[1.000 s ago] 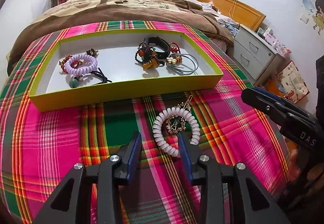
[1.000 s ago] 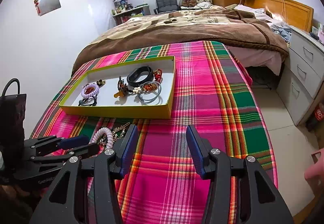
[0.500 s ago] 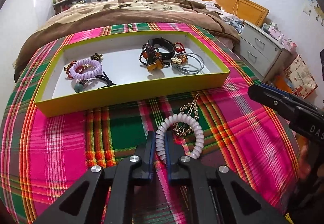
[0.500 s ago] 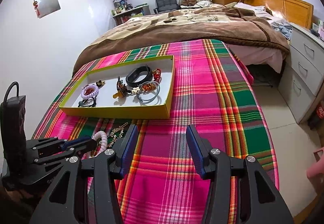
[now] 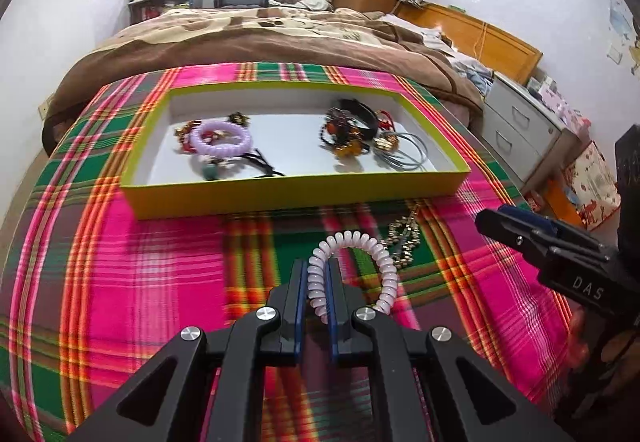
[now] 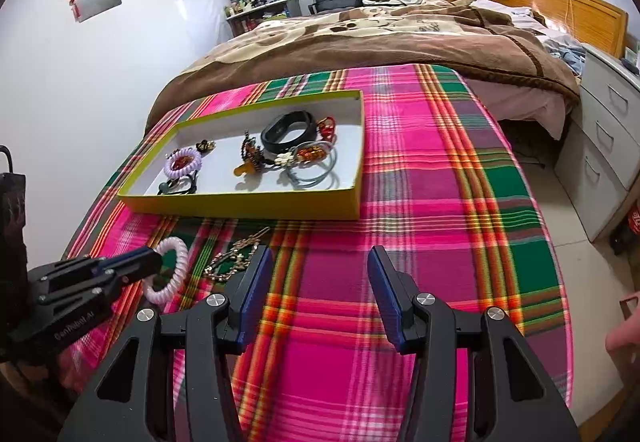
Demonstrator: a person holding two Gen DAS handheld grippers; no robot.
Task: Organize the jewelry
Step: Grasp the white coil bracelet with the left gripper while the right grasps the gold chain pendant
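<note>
1. The left tool (image 5: 317, 296), open a second ago, is now pinching the white coil bracelet (image 5: 376, 254) at lower centre, lifting it.
2. The right tool (image 6: 316, 296) is staying open, empty.
3. Next is probably the tray (image 5: 296, 196).

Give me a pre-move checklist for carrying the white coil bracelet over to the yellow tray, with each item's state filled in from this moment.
1. Left gripper shut on the white coil bracelet: ok.
2. Bracelet free of the gold chain piece beside it: cannot tell; they lie close, perhaps touching.
3. Bracelet lifted off the plaid cloth: cannot tell.
4. Bare floor in the yellow tray, between the purple coil bracelet and the dark bead cluster: ok.
5. Right gripper open, holding nothing, off to the side of the tray: ok.
</note>
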